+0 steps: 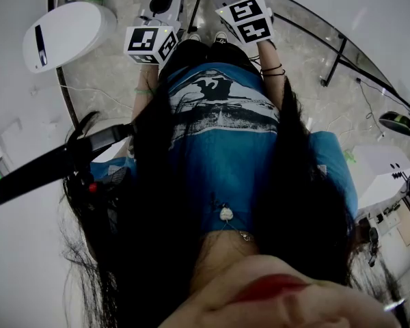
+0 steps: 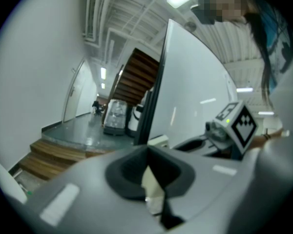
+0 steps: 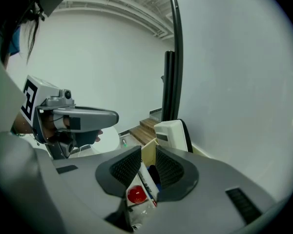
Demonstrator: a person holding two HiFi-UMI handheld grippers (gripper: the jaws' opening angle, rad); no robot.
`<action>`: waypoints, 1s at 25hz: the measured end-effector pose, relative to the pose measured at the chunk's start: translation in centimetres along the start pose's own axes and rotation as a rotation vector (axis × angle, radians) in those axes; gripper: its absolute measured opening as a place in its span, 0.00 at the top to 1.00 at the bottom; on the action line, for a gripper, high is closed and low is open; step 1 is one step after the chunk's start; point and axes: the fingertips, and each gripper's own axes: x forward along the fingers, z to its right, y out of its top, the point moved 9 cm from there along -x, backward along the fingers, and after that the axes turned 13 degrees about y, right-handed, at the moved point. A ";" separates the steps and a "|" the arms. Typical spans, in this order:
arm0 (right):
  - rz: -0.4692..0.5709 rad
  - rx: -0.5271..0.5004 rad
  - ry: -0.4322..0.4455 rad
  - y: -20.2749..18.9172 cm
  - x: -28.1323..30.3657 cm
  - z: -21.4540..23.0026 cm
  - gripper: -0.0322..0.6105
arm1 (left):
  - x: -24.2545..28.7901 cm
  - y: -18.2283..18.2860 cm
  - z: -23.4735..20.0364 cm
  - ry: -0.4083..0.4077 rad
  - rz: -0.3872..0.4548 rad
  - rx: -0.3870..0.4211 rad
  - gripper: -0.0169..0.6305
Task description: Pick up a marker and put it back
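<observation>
Right gripper [image 3: 147,149]: I read its jaws as clamped on the marker [image 3: 142,179], which has a white barrel and a red cap [image 3: 136,195] turned toward the camera. The marker's far end points into the wooden box [image 3: 149,159]; I cannot tell whether it reaches inside. A white block [image 3: 173,135] stands just behind the box, against the whiteboard [image 3: 234,82].

Left gripper [image 2: 147,152]: the pads meet at the tips and I see nothing gripped. It hangs left of the box, well apart from it.
</observation>
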 end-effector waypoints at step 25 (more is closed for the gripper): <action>0.360 0.380 -0.148 -3.3 -7.1 -6.4 0.87 | -3.4 -2.6 2.3 -0.224 -0.074 0.011 0.97</action>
